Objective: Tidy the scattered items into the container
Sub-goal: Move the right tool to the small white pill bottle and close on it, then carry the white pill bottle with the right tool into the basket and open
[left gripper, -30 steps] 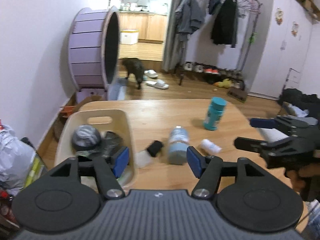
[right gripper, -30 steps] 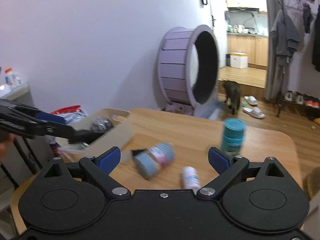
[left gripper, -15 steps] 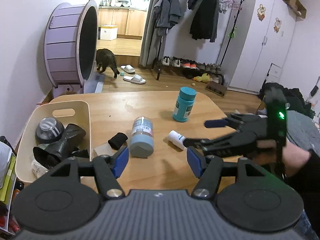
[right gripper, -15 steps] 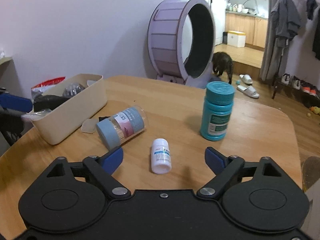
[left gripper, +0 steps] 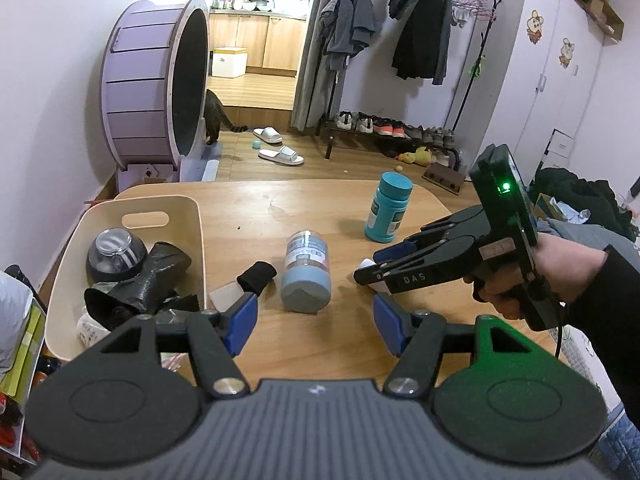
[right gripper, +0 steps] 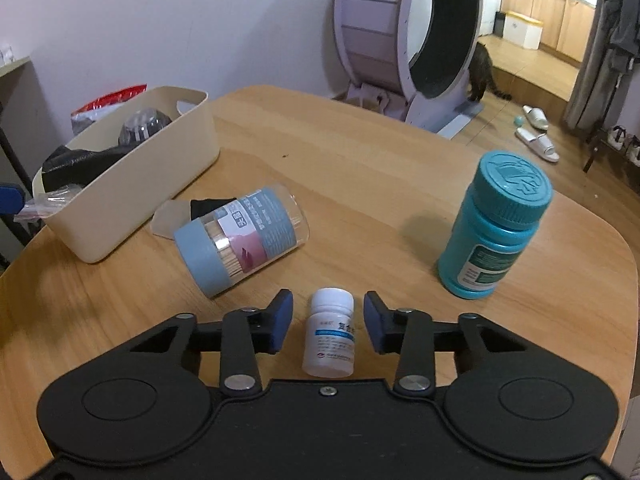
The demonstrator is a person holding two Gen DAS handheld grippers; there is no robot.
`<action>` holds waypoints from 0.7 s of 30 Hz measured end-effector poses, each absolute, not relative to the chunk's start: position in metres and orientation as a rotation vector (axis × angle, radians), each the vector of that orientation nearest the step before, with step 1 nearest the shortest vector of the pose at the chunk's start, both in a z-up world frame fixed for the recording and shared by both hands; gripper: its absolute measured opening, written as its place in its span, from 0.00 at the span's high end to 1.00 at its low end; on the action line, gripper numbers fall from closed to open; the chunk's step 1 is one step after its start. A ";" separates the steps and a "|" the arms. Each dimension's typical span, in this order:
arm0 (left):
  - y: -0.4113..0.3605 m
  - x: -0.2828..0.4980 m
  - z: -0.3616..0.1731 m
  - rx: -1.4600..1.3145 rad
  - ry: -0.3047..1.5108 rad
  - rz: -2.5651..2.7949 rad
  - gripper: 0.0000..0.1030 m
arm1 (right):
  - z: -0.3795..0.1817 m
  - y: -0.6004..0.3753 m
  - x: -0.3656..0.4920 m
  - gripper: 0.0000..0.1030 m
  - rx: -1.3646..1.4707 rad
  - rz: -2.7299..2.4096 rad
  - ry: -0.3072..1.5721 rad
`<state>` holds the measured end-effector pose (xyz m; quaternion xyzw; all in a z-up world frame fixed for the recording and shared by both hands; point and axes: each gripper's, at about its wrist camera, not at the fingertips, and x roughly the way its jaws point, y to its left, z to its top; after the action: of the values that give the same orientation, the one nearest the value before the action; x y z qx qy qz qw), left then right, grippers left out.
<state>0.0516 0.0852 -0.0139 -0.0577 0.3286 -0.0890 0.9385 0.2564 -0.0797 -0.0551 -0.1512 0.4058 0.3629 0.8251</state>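
A: Left wrist view, item?
B: Left gripper (left gripper: 314, 322) half open, empty; toothpick jar (left gripper: 306, 270) lying just ahead. Container (left gripper: 182, 204) ahead-left.
A: Right wrist view?
B: Right gripper (right gripper: 328, 324) closing, small white bottle (right gripper: 330, 332) lying between the pads, untouched. Likely light, rigid, slippery; take mid-body.

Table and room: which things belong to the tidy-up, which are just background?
Job:
- cream bin
- small white bottle, between the closing right tongs, not yet pinched
- toothpick jar, lying on its side
- teal bottle, upright
- black roll

Background:
- purple cat wheel
- cat
- slippers
- clothes rack
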 end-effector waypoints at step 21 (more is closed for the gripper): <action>0.100 0.039 -0.007 -0.161 0.626 -0.142 0.39 | -0.022 -0.107 0.224 0.76 -0.240 0.769 0.749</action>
<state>0.0393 0.1005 -0.0070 -0.0791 0.3073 -0.0699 0.9457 0.2240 -0.1069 -0.0218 -0.1142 0.3560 0.3653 0.8525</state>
